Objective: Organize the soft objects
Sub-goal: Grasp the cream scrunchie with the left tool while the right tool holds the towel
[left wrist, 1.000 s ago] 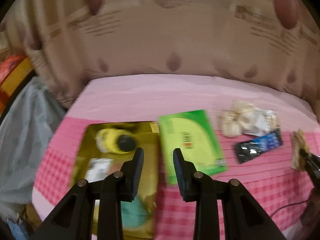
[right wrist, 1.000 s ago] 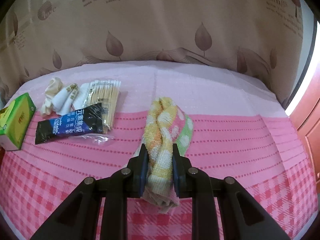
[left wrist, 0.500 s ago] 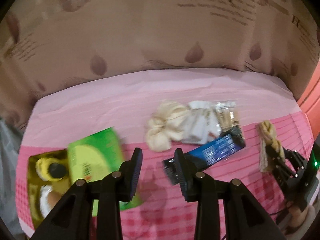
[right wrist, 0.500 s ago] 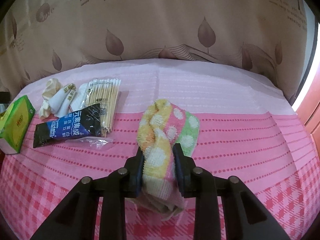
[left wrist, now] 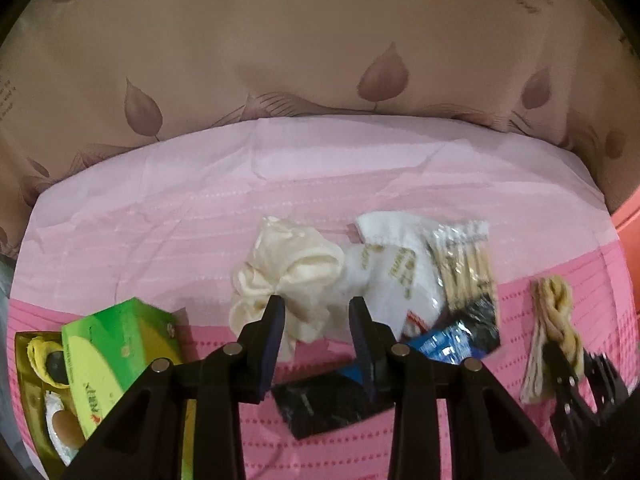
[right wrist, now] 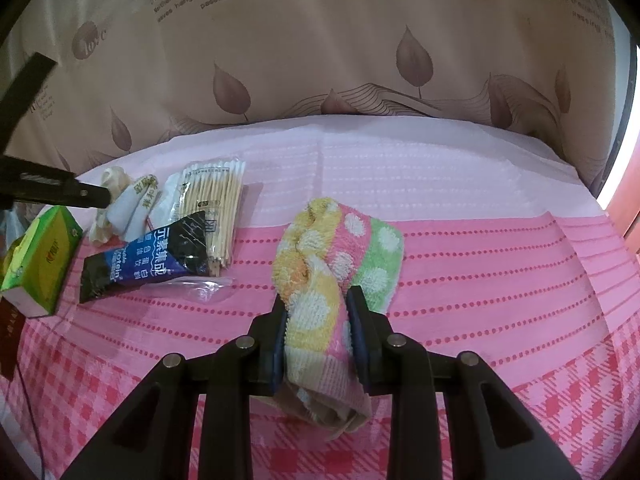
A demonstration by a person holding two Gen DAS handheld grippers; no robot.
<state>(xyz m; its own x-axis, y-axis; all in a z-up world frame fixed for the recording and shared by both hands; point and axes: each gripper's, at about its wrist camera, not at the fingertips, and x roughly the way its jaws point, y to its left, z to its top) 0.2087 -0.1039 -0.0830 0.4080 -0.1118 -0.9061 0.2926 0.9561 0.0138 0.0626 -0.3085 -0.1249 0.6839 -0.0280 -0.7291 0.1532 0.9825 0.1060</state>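
Observation:
A crumpled cream cloth (left wrist: 288, 276) lies on the pink tablecloth, touching a pair of white socks (left wrist: 384, 268). My left gripper (left wrist: 316, 312) hovers open just over the cream cloth's near edge, nothing pressed between its pads. In the right wrist view one of its fingers (right wrist: 80, 194) reaches in from the left above the cream cloth (right wrist: 114, 180). My right gripper (right wrist: 318, 316) is shut on a polka-dot towel (right wrist: 340, 248) in yellow, pink and green. The towel's far end rests on the table. That towel (left wrist: 554, 300) and right gripper (left wrist: 560, 354) show at the far right of the left wrist view.
A pack of cotton swabs (right wrist: 212, 204) and a black-and-blue sachet (right wrist: 148, 260) lie beside the socks. A green box (left wrist: 116, 344) sits at the left, partly over a gold tray (left wrist: 24, 380) holding small items. A leaf-print curtain (right wrist: 320, 60) hangs behind the table.
My left gripper swept right and down, from above the gold tray and green box to over the cream cloth. The right gripper stayed put; its jaws stand slightly wider and the towel has spread.

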